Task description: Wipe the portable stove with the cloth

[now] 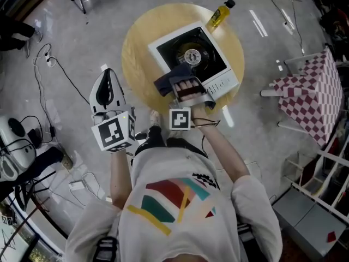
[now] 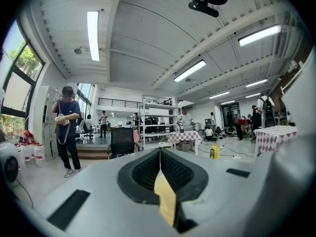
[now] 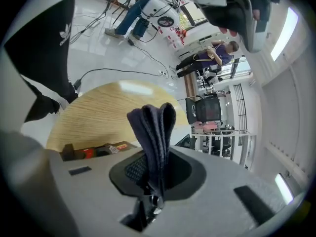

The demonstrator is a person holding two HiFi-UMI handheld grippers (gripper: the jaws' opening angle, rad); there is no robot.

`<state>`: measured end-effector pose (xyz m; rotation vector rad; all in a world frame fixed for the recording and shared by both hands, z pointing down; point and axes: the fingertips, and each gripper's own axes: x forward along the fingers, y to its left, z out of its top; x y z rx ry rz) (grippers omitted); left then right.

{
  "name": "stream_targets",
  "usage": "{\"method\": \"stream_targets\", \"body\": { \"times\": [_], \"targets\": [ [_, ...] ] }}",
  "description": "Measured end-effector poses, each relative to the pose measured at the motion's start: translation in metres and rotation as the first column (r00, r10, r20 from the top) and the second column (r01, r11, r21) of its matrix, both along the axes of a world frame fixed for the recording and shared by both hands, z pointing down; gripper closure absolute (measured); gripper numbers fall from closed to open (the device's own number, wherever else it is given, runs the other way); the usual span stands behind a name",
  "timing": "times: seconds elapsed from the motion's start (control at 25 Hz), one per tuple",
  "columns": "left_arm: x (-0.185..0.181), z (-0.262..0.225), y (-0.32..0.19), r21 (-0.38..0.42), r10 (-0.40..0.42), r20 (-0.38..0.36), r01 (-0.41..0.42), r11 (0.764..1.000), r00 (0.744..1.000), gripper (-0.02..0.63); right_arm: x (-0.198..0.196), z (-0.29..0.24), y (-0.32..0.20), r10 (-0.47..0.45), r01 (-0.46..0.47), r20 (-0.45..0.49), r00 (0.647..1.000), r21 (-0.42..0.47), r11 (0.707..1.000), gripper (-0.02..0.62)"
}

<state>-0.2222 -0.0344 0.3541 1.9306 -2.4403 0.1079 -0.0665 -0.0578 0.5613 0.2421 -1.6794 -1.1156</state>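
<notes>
Hand-held gripper R [image 3: 152, 174] clamps dark cloth [image 3: 153, 132] at stove [image 1: 218, 64]; hand-held gripper L [image 2: 160, 174] closed, empty.

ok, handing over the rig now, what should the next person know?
Left gripper: shut, empty, held off the left side of the round table.
Right gripper: shut on the dark cloth, at the near edge of the portable stove.
Stove sits on the table; yellow bottle at the far edge.
Done: cloth gripped and at the stove. Left: wipe the top; how much is already wiped can't be told.
</notes>
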Motion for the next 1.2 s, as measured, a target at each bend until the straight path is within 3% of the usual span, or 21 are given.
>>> {"method": "stream_targets", "body": {
  "times": [0.16,0.32,0.56,0.76,0.92,1.08,1.2],
  "targets": [
    [0.012,-0.001,0.005,0.002,0.01,0.002,-0.01,1.0,1.0,0.6,0.026,0.008,0.029,-0.002,0.001,-0.018,1.0,-0.087,0.996,0.564],
    [0.023,-0.006,0.009,0.01,0.018,0.009,-0.018,1.0,1.0,0.6,0.041,-0.004,0.035,-0.036,0.037,-0.037,0.999,0.019,0.999,0.563],
    [0.041,-0.008,0.012,0.016,0.036,0.021,-0.036,0.999,0.999,0.6,0.058,-0.006,0.052,-0.057,0.058,-0.047,0.997,0.035,0.998,0.563],
    [0.056,-0.009,0.02,0.022,0.048,0.028,-0.049,0.999,0.998,0.6,0.082,-0.001,0.073,-0.047,0.047,-0.056,0.997,-0.002,0.999,0.563],
    [0.062,-0.01,0.022,0.025,0.059,0.031,-0.06,0.998,0.998,0.6,0.092,-0.005,0.074,-0.043,0.045,-0.062,0.997,0.03,0.999,0.564],
    [0.065,-0.012,0.022,0.031,0.069,0.035,-0.07,0.997,0.997,0.6,0.102,-0.015,0.068,0.07,-0.069,0.017,0.997,-0.052,0.996,0.563],
    [0.07,-0.017,0.018,0.038,0.091,0.039,-0.092,0.995,0.995,0.6,0.121,-0.046,0.032,0.235,-0.231,0.137,0.962,-0.049,0.972,0.563]
  ]
}}
